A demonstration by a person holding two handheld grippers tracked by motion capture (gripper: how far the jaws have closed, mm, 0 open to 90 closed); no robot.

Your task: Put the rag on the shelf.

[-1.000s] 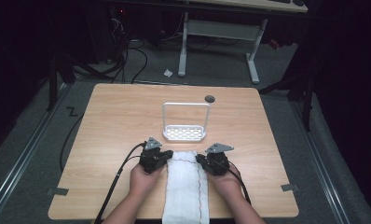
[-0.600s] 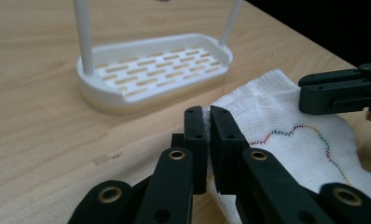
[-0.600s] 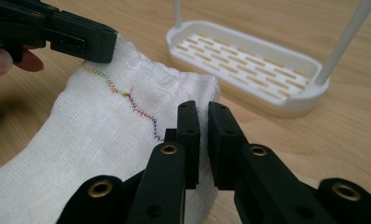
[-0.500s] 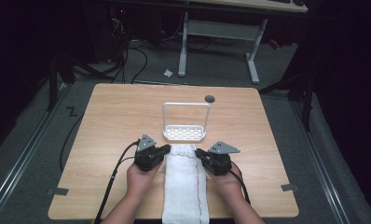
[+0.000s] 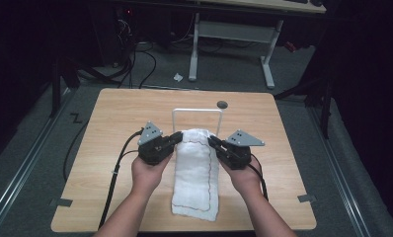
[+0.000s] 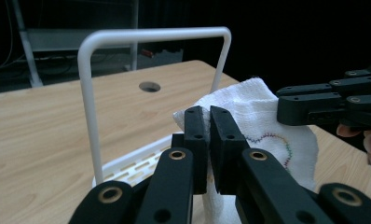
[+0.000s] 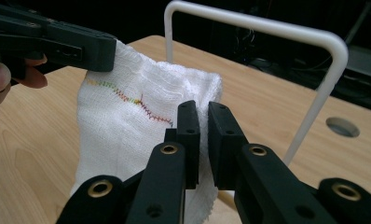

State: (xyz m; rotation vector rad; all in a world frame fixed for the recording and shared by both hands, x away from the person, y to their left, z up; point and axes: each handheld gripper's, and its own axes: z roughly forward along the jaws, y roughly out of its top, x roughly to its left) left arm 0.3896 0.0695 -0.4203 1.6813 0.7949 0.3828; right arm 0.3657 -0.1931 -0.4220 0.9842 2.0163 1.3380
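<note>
From the high view, I hold my left gripper [image 5: 176, 140] and my right gripper [image 5: 213, 143] either side of a white woven cloth with a thin multicoloured stitched line along one edge [image 5: 197, 173]. The cloth lies lengthwise on the light wooden table [image 5: 110, 118], its near end close to the table's front edge. Its far end is lifted between my two grippers, just in front of a white metal rack with an upright hoop-shaped frame [image 5: 197, 111]. A small round dark hole in the tabletop [image 5: 222, 104] sits beyond the rack.

In the left gripper view, my left gripper [image 6: 209, 149] has its jaws nearly together, pinching the cloth's [image 6: 263, 121] corner, which bunches up behind them. The stitched line curves in rainbow colours across the raised fabric. My right gripper [image 6: 286, 105] bites the opposite corner. The rack [image 6: 88, 93] stands behind, its slotted base [image 6: 137, 163] on the table.

In the right gripper view, my right gripper [image 7: 203, 144] is closed on the cloth's [image 7: 123, 130] folded edge. The textured weave hangs down in soft folds. My left gripper [image 7: 106, 49] clamps the far corner, and the rack's hoop [image 7: 333, 51] rises behind.
</note>
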